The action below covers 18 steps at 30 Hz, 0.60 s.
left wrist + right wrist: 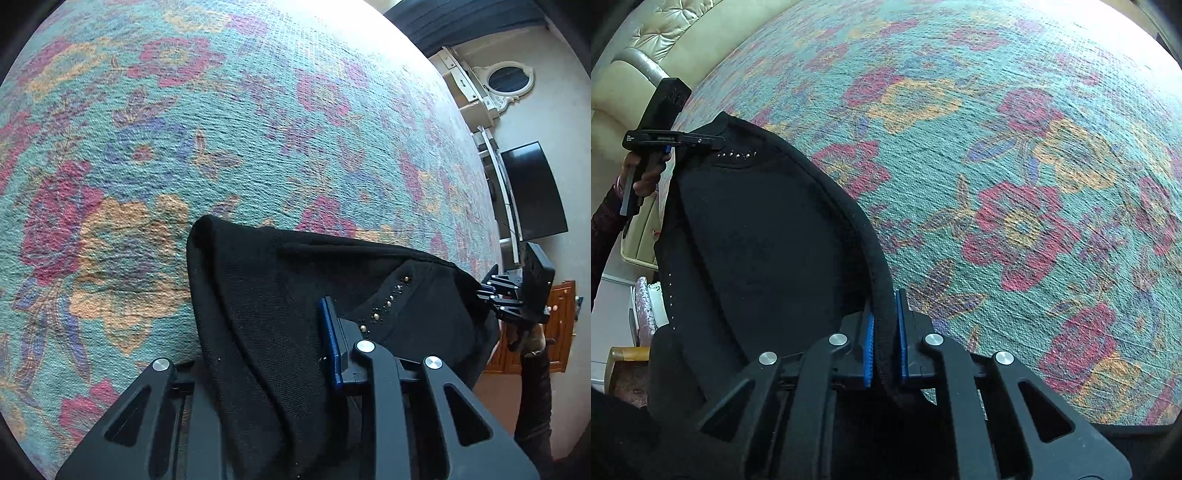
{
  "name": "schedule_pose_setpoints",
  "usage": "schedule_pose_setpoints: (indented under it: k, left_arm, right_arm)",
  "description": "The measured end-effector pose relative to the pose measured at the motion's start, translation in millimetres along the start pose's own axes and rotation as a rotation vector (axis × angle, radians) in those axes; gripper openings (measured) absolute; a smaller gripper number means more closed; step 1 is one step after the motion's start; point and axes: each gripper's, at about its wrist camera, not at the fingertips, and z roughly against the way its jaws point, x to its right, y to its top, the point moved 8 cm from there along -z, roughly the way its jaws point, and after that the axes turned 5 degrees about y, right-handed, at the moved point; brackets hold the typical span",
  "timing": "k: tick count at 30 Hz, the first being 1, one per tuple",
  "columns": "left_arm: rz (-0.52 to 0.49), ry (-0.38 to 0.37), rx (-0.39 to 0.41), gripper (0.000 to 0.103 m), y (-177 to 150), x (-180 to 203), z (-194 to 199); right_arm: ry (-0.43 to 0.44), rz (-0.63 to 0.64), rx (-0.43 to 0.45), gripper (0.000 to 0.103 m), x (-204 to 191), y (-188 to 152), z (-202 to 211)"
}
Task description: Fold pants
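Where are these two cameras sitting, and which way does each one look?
Left wrist view: sits on the left gripper, looking down along its fingers at black pants over a floral carpet; the right gripper and its hand show far right.
Right wrist view: sits on the right gripper, clamped on the pants' edge; the left gripper shows far left.
Shared: pants, carpet, and each other's gripper.
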Motion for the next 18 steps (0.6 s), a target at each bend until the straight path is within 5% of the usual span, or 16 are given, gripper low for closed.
schedule_pose_setpoints:
  k: [5,10,13,18]
  left_arm:
    - [0.004,0.041,0.031,0.008,4.8,2.6,3.0]
    - [-0.085,-0.056,0.197,0.008,-1.6,24.9,43.9]
    - [-0.170,-0.125,0.270,0.008,-29.2,34.4,75.7]
    - [-0.219,-0.153,0.287,0.010,-94.9,32.4,91.4]
  right_arm:
    - [-0.070,0.000,0.101,0.008,-3.5,-2.5,23.2]
    - [-0.276,0.115,0.271,0.008,-38.1,-19.3,69.6]
    - [-0.402,0.209,0.368,0.008,-71.9,-50.7,90.7]
    - [-0.459,0.257,0.427,0.009,-118.5,-118.6,78.4]
